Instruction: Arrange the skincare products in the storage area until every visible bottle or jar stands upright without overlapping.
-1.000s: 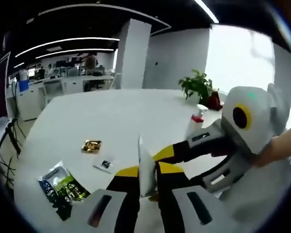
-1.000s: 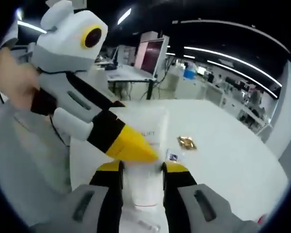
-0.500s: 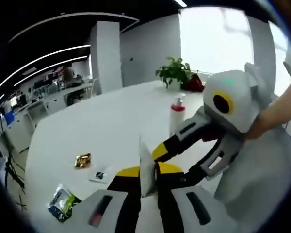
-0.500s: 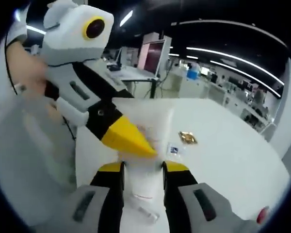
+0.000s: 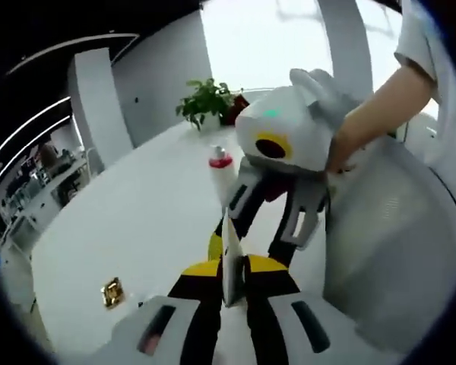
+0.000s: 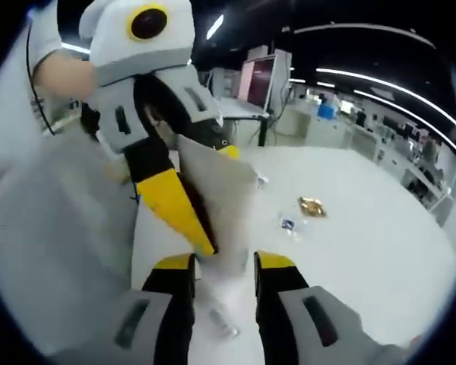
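Holding the flat white plastic tube [image 5: 229, 255] aloft, left gripper [image 5: 229, 280] and right gripper [image 6: 224, 268] both pinch it between their fingers; next, I judge, it must be stood upright on the white tabletop [image 5: 129, 220].

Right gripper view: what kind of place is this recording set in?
Most likely an open-plan office: rows of desks with a monitor under long strip lights, and a big white table in front.

Daylight pours from big windows [image 5: 289, 38] beyond the left hand-held gripper [image 5: 229, 285], blown out to white. Ceiling strip lights [image 6: 380, 80] streak the dim office ahead of the right hand-held gripper [image 6: 222, 277] (motion blur softens everything near it). Edges bend strongly.
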`<action>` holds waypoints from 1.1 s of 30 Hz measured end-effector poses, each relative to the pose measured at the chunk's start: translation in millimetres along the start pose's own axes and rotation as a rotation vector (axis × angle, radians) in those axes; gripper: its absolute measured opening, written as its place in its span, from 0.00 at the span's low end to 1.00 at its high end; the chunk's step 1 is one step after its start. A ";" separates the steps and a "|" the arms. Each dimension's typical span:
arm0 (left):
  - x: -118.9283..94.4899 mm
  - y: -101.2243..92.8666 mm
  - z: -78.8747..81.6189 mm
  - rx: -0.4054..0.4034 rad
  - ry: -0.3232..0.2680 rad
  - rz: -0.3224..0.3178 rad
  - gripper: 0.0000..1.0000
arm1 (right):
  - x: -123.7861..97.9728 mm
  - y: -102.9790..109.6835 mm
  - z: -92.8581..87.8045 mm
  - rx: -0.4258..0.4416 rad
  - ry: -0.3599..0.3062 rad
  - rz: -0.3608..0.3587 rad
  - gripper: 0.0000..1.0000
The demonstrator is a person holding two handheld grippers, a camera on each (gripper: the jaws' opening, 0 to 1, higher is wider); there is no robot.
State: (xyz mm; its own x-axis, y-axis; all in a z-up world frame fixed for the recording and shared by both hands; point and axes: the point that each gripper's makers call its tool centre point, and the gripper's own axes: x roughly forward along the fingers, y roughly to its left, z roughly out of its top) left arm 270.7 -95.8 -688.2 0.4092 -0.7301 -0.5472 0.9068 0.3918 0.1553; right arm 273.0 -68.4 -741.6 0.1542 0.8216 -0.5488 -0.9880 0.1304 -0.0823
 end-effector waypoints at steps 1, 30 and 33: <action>0.6 -6.5 2.2 0.023 -0.001 -0.041 0.07 | -0.1 3.5 -0.9 0.013 0.001 0.023 0.27; 33.1 9.2 12.0 0.029 0.004 -0.168 0.13 | -17.3 -23.5 -20.5 0.062 0.058 0.009 0.19; 36.4 10.7 13.9 0.034 0.001 -0.171 0.13 | -19.5 -29.6 -23.3 0.060 0.062 0.010 0.19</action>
State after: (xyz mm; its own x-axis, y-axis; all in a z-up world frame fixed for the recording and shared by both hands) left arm 296.7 -126.0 -695.1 0.2488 -0.7839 -0.5689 0.9661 0.2429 0.0877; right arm 299.2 -101.2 -747.8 0.1420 0.7875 -0.5997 -0.9872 0.1571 -0.0275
